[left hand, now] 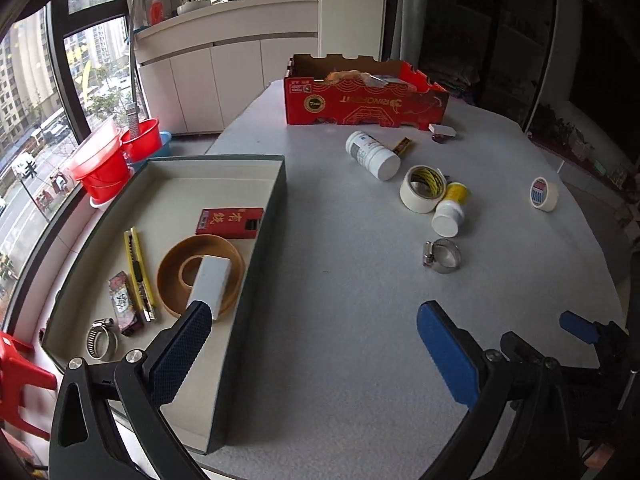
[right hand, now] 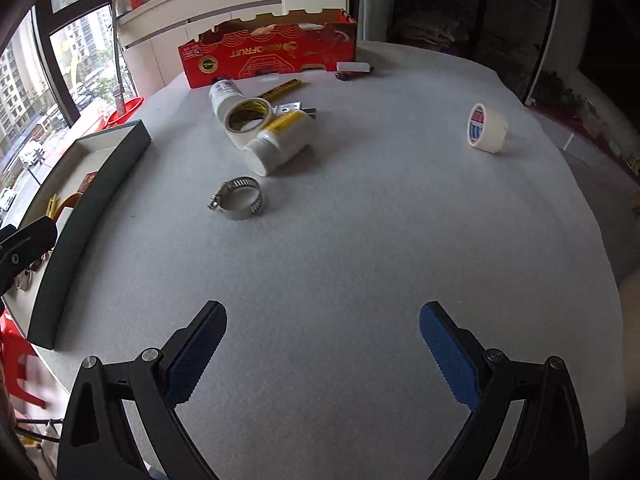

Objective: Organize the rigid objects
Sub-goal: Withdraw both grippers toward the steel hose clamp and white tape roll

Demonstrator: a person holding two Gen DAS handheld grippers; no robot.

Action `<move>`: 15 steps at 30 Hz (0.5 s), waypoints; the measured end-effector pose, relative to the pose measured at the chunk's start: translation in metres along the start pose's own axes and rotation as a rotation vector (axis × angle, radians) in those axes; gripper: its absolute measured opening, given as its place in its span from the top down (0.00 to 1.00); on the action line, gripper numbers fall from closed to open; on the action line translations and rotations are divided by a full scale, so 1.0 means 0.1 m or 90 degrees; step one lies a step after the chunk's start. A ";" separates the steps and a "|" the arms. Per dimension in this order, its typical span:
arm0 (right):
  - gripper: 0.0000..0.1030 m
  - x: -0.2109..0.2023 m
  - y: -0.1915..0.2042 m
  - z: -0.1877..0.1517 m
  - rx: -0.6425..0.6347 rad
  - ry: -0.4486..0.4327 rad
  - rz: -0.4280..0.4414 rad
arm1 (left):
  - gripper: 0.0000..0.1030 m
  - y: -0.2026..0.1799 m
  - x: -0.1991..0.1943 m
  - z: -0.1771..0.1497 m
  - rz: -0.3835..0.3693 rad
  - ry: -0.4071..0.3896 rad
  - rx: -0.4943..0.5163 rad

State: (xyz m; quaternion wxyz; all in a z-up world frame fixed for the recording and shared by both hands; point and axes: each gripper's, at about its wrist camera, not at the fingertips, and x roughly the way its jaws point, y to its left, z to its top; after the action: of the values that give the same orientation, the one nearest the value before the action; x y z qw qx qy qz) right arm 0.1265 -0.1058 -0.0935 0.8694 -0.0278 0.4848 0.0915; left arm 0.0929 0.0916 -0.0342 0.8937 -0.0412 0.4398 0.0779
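My left gripper is open over the right wall of a long grey box, with nothing between its blue pads. Inside the box lie a white block on a brown ring, a red carton, a yellow utility knife and a hose clamp. My right gripper is open and empty over bare grey table. Ahead of it lie a second hose clamp, a yellow-labelled bottle, a cream tape roll and a white bottle.
A red cardboard fruit box stands at the table's far edge, with a small white box beside it. Another tape roll sits alone at the right. Red buckets stand by the window, left of the table.
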 end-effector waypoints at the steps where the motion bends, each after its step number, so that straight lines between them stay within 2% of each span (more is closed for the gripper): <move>1: 0.05 0.01 -0.08 -0.05 0.011 0.004 -0.002 | 0.00 -0.13 0.05 -0.04 -0.002 0.012 0.015; 4: 0.05 0.06 -0.31 -0.21 0.045 0.022 -0.004 | 0.00 -0.45 0.22 -0.15 0.011 0.042 0.058; 5: 0.01 0.03 -0.35 -0.25 0.043 0.002 -0.011 | 0.00 -0.52 0.27 -0.17 0.015 0.047 0.067; 7: 0.01 0.01 -0.40 -0.33 0.034 -0.011 -0.026 | 0.00 -0.62 0.33 -0.14 0.018 0.047 0.069; 10: 0.01 -0.03 -0.39 -0.42 0.014 -0.043 -0.025 | 0.00 -0.76 0.46 0.02 0.020 0.044 0.069; 15: 0.01 -0.05 -0.40 -0.45 0.005 -0.060 -0.021 | 0.00 -1.06 0.78 0.27 0.025 0.047 0.090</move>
State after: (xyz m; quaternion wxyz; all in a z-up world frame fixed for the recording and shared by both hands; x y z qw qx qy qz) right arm 0.0941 -0.1513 -0.1149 0.8926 -0.0280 0.4434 0.0764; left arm 0.1791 -0.0004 -0.0787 0.8757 0.0279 0.4779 0.0625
